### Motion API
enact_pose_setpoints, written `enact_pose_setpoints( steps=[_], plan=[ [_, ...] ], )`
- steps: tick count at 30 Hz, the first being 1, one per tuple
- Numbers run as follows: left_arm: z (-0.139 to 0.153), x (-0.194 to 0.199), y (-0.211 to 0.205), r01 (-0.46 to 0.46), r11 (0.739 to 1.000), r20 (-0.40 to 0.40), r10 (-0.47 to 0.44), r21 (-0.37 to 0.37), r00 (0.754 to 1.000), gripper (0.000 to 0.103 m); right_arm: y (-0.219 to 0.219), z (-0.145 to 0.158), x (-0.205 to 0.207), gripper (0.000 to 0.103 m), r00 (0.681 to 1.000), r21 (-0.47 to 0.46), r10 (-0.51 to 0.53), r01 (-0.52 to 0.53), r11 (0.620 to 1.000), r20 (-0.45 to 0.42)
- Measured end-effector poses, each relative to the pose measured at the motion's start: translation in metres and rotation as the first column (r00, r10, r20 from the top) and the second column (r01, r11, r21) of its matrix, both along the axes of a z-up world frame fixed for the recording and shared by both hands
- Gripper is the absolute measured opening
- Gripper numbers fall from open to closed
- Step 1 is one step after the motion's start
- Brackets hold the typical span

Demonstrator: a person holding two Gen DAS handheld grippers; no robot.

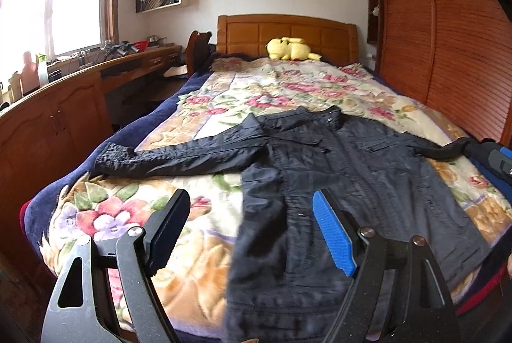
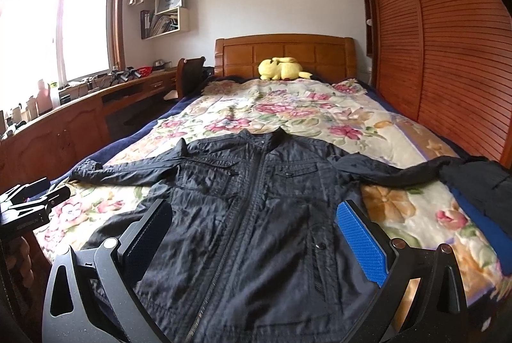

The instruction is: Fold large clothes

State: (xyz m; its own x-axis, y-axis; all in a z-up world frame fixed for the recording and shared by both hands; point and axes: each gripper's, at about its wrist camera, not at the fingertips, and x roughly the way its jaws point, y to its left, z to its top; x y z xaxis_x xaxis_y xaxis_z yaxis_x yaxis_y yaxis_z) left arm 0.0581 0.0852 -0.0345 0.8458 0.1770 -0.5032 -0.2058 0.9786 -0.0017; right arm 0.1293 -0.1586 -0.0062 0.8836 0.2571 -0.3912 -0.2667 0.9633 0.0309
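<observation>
A black jacket lies flat and face up on the floral bedspread, zipper closed, collar toward the headboard, both sleeves spread out sideways. It also shows in the left wrist view. My left gripper is open and empty, above the jacket's lower left edge. My right gripper is open and empty, above the jacket's lower middle. The left gripper's body shows at the left edge of the right wrist view. The right gripper's body shows at the right edge of the left wrist view.
A yellow plush toy lies by the wooden headboard. A dark folded garment lies at the bed's right side. A slatted wooden wardrobe lines the right. A wooden desk with clutter runs along the left under the window.
</observation>
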Motion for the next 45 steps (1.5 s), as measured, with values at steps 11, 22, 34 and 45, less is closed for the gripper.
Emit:
enact_pose_setpoints(
  steps=[11, 22, 34, 45],
  plan=[
    [-0.025, 0.045, 0.076, -0.019, 0.998, -0.061, 0.015, -0.066, 0.998, 0.080, 0.033, -0.004, 0.056, 0.102, 0.998, -0.017, 0.052, -0.052, 0.998, -0.041],
    [-0.056, 0.099, 0.162, -0.050, 0.994, -0.130, 0.038, -0.092, 0.991, 0.080, 0.055, -0.015, 0.111, 0.102, 0.990, -0.039, 0.097, -0.101, 0.994, -0.102],
    [-0.087, 0.140, 0.256, -0.140, 0.985, -0.230, 0.114, -0.100, 0.966, 0.080, 0.081, -0.028, 0.136, 0.102, 0.975, -0.077, 0.154, -0.168, 0.983, -0.161],
    [-0.100, 0.169, 0.335, -0.299, 0.946, -0.272, 0.256, -0.129, 0.928, 0.080, 0.103, -0.039, 0.151, 0.102, 0.945, -0.094, 0.222, -0.251, 0.963, -0.242]
  ],
)
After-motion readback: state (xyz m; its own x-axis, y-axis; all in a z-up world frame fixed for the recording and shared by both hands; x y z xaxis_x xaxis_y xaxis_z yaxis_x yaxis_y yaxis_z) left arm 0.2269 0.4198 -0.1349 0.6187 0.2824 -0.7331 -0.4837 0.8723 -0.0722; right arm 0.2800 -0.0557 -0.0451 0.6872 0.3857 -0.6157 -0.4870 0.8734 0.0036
